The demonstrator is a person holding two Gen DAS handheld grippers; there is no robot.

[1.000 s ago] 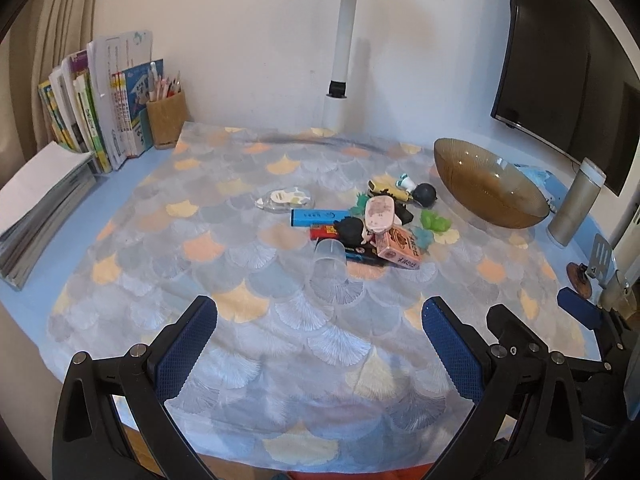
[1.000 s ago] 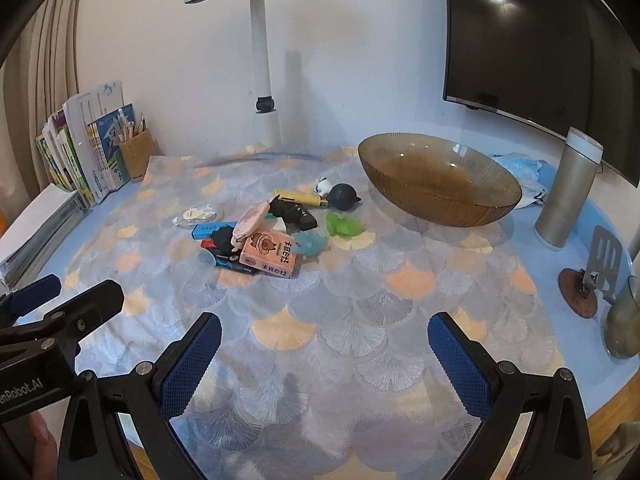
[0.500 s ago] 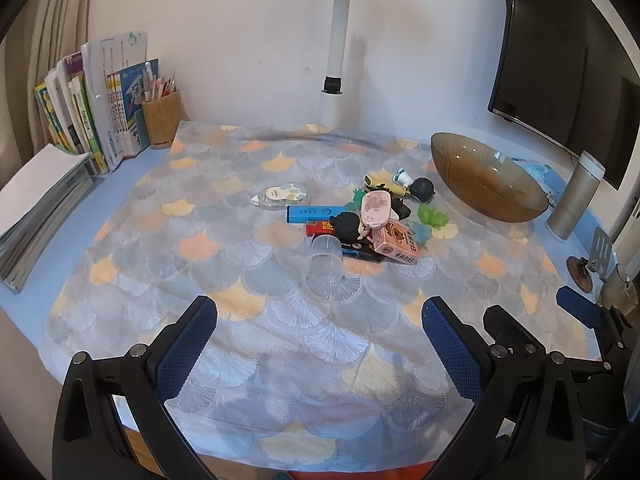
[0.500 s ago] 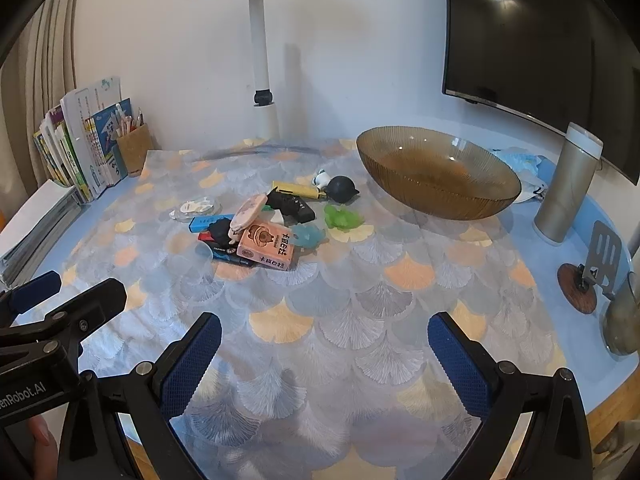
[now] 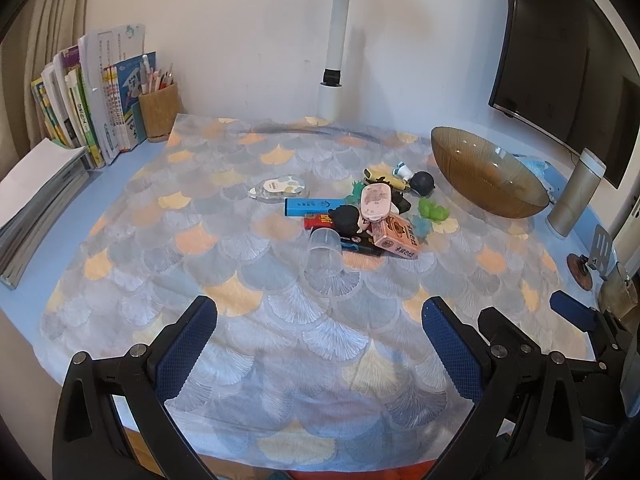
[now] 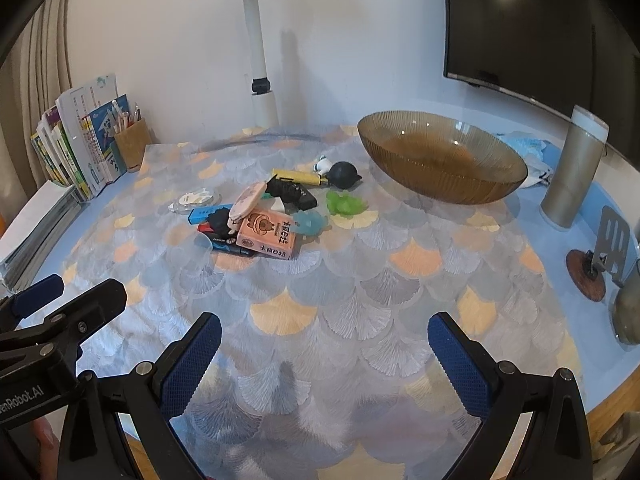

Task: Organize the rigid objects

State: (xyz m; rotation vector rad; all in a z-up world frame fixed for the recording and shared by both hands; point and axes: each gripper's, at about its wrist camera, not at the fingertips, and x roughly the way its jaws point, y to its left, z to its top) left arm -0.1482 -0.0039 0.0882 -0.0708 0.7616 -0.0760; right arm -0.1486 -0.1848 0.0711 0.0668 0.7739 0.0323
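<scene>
A pile of small objects lies mid-table: a pink card box (image 5: 397, 237) (image 6: 266, 236), a blue bar (image 5: 314, 205), a pink oval case (image 5: 375, 201), a black figurine head (image 5: 346, 219), green toys (image 5: 433, 210) (image 6: 345, 203), a black ball (image 6: 343, 175), and a clear cup on its side (image 5: 325, 255). A correction tape (image 5: 279, 188) lies apart to the left. An amber glass bowl (image 5: 486, 179) (image 6: 442, 162) stands empty to the right. My left gripper (image 5: 318, 344) and right gripper (image 6: 324, 356) are both open and empty, hovering near the table's front edge.
A lamp post (image 5: 334, 56) stands at the back. Books (image 5: 88, 104) and a pen holder (image 5: 159, 111) are back left, a paper stack (image 5: 36, 196) at left. A silver cylinder (image 6: 574, 172), a phone stand (image 6: 604, 256) and a monitor (image 6: 540, 28) are at right.
Both grippers have pulled back and risen slightly, so the pile and bowl look a little farther away. Nothing on the table has moved.
</scene>
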